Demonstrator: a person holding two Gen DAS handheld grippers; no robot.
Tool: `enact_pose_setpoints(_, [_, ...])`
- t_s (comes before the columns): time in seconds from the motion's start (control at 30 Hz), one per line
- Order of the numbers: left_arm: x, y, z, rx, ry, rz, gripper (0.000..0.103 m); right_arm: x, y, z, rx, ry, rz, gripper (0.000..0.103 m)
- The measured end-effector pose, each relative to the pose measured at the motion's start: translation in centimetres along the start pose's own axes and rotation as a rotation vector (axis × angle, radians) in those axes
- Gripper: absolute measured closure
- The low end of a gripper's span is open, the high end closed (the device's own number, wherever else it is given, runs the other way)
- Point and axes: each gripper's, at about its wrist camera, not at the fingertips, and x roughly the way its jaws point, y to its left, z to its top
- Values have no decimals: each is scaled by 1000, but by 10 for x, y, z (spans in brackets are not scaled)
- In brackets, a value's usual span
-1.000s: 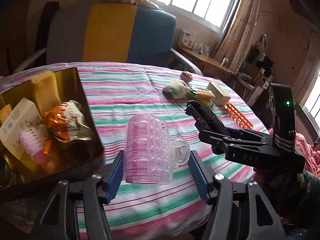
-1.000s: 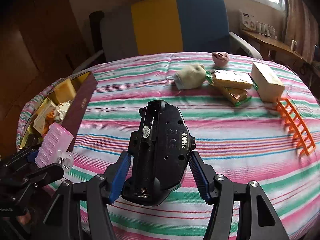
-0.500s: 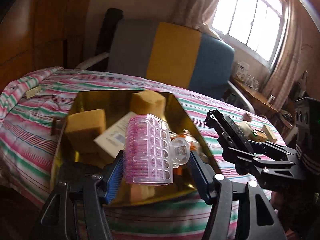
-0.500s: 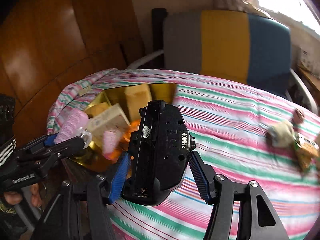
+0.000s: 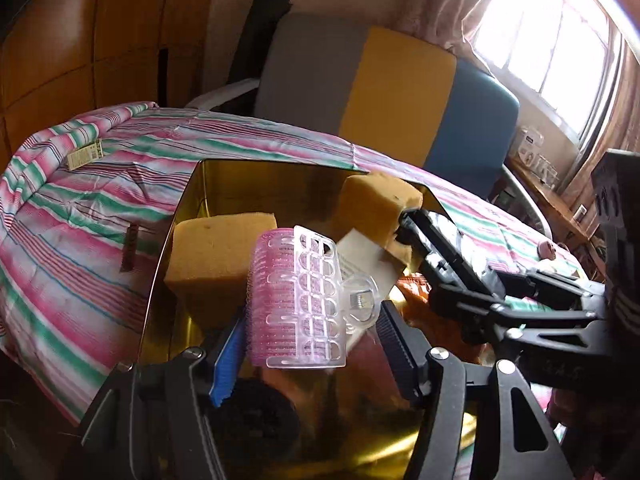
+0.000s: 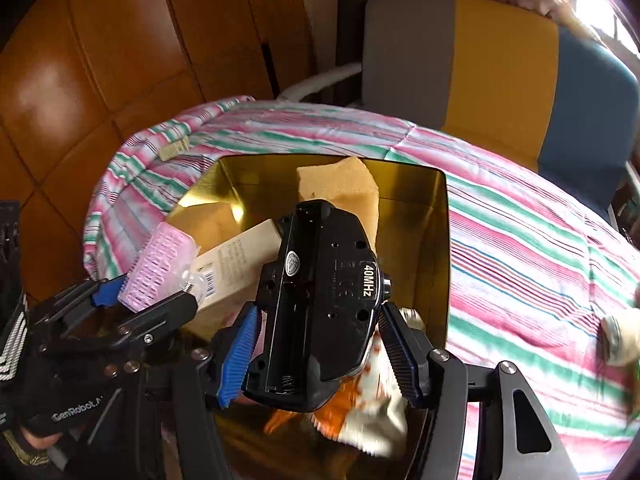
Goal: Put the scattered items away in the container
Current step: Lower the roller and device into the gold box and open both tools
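Both loads over the container [image 6: 438, 248], the gold-lined box on the striped cloth [image 6: 540, 264]; delivery step, release not yet made.

Left gripper [image 5: 312, 332] pinches the pink hair roller [image 5: 294, 300], which hangs above the box's near-left part, just near of a yellow sponge [image 5: 212, 252]. Right gripper [image 6: 318, 350] clamps the black remote casing [image 6: 320, 304] by its sides, battery bay up, above the near-right part.

Box already holds sponges, a cream carton [image 6: 236, 264] and an orange wrapper [image 6: 360, 408]. Next move, as I judge it: spread each pair of jaws over a free spot.

Writing: "40MHz" on the casing; "GenRobot" on the left gripper's body. Carton print too small.
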Motion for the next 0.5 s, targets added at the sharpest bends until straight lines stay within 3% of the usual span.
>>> enact_pose_setpoints(0.2, [11, -2, 13, 34, -2, 22, 39, 12, -11, 10, 90, 13, 26, 39])
enact_pose_setpoints(0.33, [3, -3, 15, 15, -11, -3, 38, 1, -20, 4, 139, -11, 60, 26])
enact_pose_setpoints(0.5, [-18, -3, 6, 1, -40, -9, 38, -15, -23, -9, 152, -34, 76, 26])
